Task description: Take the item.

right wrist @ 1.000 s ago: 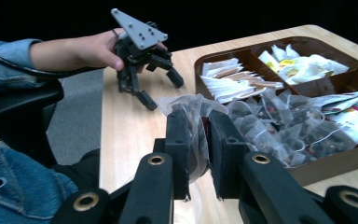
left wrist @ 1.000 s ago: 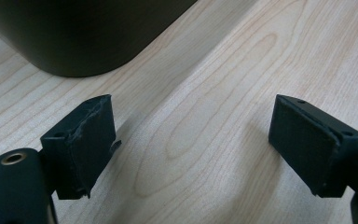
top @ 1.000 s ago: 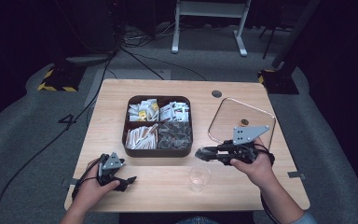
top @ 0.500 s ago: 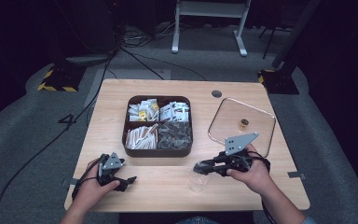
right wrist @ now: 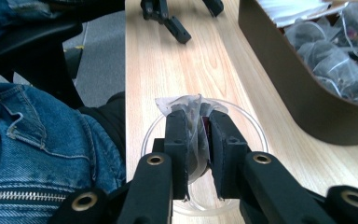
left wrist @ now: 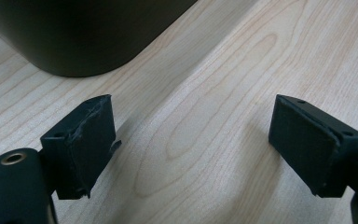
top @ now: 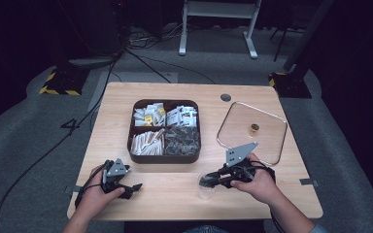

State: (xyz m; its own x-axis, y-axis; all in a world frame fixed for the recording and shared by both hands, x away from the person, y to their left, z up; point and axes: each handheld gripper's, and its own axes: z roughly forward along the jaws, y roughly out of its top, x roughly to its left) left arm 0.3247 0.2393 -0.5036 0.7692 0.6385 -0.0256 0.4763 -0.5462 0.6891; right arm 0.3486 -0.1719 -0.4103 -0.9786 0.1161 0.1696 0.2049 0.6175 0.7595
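Note:
My right gripper [right wrist: 196,119] is shut on a clear mesh tea bag [right wrist: 186,105], holding it over the mouth of a clear plastic cup [right wrist: 251,126] on the table. In the high view the right gripper [top: 208,180] reaches left over the cup [top: 206,191] near the front edge. My left gripper [top: 135,187] rests on the table at the front left, its jaws wide apart with only bare wood between them [left wrist: 191,135]. A dark brown compartment tray [top: 164,158] of sachets and tea bags stands at the table's centre.
A clear square lid [top: 251,131] with a small gold knob lies at the right. The tray's dark wall [right wrist: 298,93] runs close along the right of the cup. A person's jeans-clad legs [right wrist: 37,140] are at the table's front edge. Cables cross the grey floor beyond.
My right gripper has come down and towards the table's front edge with the tea bag, from above the tray's corner to over the cup. The left gripper has stayed put.

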